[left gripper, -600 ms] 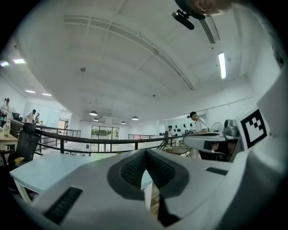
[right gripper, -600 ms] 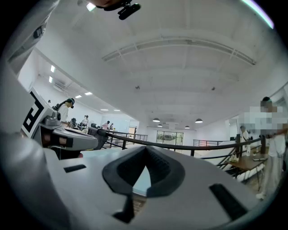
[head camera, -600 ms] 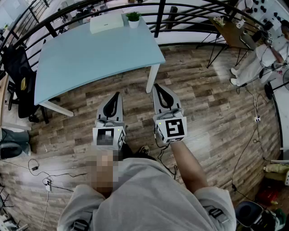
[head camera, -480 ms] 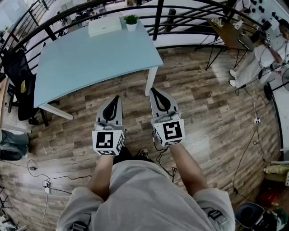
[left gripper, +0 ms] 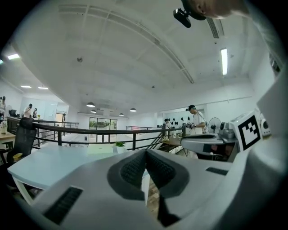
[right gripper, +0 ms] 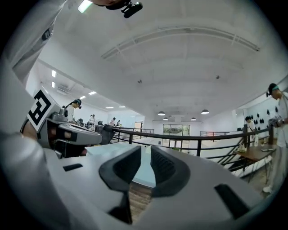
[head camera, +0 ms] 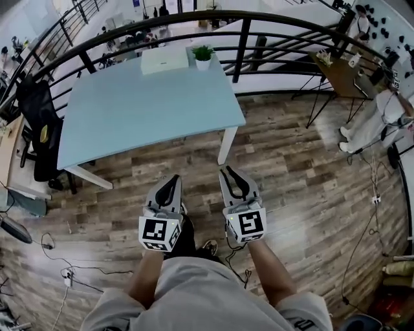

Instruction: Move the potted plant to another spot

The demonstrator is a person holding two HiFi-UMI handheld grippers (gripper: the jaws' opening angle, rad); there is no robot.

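The small potted plant (head camera: 202, 56), green in a white pot, stands at the far edge of the light blue table (head camera: 142, 110), next to a flat white box (head camera: 164, 60). Both grippers hang over the wooden floor in front of the table, far short of the plant. My left gripper (head camera: 173, 178) is shut with its pads touching and nothing in it. My right gripper (head camera: 228, 170) shows a narrow gap between its pads and is empty. In the left gripper view the plant (left gripper: 119, 146) is small and distant beyond the left gripper (left gripper: 146, 150). The right gripper (right gripper: 146, 150) points at the table.
A black railing (head camera: 194, 19) curves behind the table. A black chair (head camera: 39, 129) stands at the table's left end. A wooden side table (head camera: 339, 71) and a person (head camera: 378, 116) are at the right. Cables (head camera: 65, 271) lie on the floor at the lower left.
In the head view the table and plant now sit lower in the frame. Both grippers also show lower and closer to the body, still side by side over the floor.
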